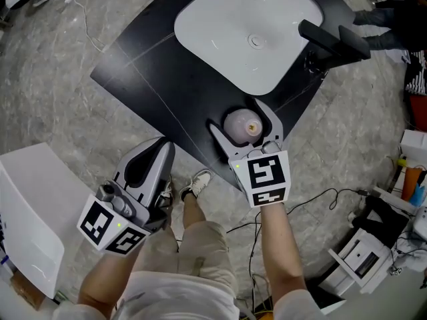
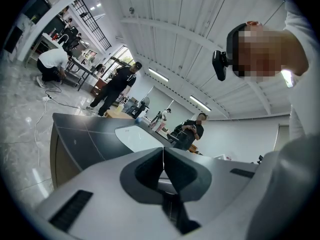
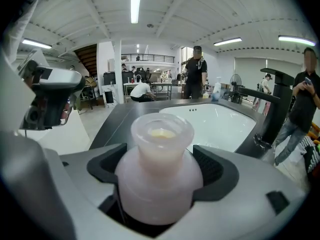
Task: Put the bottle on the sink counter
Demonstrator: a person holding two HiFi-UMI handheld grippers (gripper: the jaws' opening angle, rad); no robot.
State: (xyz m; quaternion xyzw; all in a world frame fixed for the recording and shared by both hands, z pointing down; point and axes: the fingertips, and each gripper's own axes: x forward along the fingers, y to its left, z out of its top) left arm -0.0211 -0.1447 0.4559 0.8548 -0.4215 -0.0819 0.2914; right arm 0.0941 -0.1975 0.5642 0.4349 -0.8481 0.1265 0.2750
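Open-plan lab or workshop hall, not a home. The sink counter point(image 1: 153, 79) stands alone on a stone floor point(image 1: 53, 79), with cables point(image 1: 320, 199) trailing at 5 o'clock and white equipment point(image 1: 360, 262) at 4. Strip lights point(image 3: 135, 4) overhead. Mezzanine point(image 3: 147, 59), workbenches point(image 3: 160, 86) and people point(image 3: 196, 74) at 12.

Pale pink bottle point(image 3: 159, 176), black counter point(image 1: 160, 72)

My head camera looks steeply down on the surface point(image 1: 147, 79) and basin point(image 1: 240, 19). The camera on my right hand-held gripper point(image 1: 239, 117) faces level across that same basin, close up; the one on my left hand-held gripper point(image 1: 163, 147) tilts upward from beside the surface.
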